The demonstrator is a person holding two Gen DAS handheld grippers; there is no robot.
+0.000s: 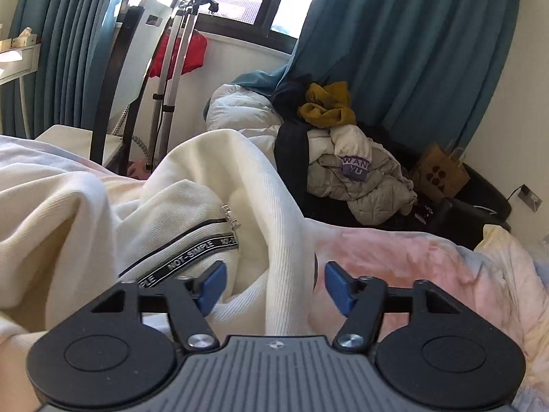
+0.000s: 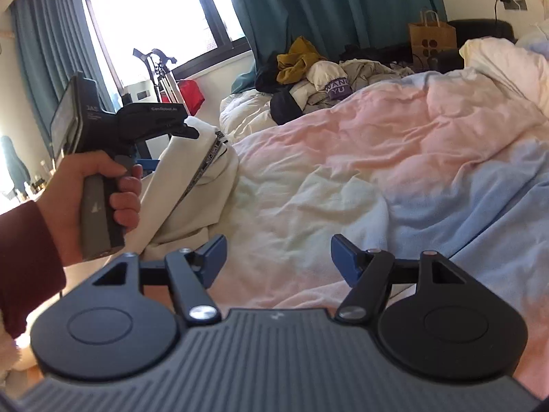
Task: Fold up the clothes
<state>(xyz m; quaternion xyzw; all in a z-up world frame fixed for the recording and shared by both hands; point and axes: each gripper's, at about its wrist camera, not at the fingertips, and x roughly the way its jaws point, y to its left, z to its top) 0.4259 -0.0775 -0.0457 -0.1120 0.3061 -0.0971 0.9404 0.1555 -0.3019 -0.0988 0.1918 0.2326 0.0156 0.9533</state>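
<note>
Bedding first: pastel duvet (image 2: 394, 158), pink fading to pale yellow and blue, rumpled, fills the space ahead of and below the right gripper's jaws. Teal curtains (image 1: 411, 44) hang far ahead of both grippers, with a window between them. Heap of mixed clothes (image 1: 346, 158) sits well beyond the left jaws, off the far edge of the duvet; mustard piece on top, purple patch lower.

Cream ribbed garment (image 1: 240, 185), black-and-white lettered zip tape, lies bunched on the duvet. One thick fold runs up between the left gripper's (image 1: 275, 283) blue pads. Jaws half-wide; the fold fills most of the gap, but whether the pads press it cannot be told.

Right gripper (image 2: 278, 261): jaws wide, nothing between them, only duvet beneath. Garment lies left of its jaws, apart.

Left hand (image 2: 99, 185), dark red sleeve, grips the left gripper's handle.
</note>
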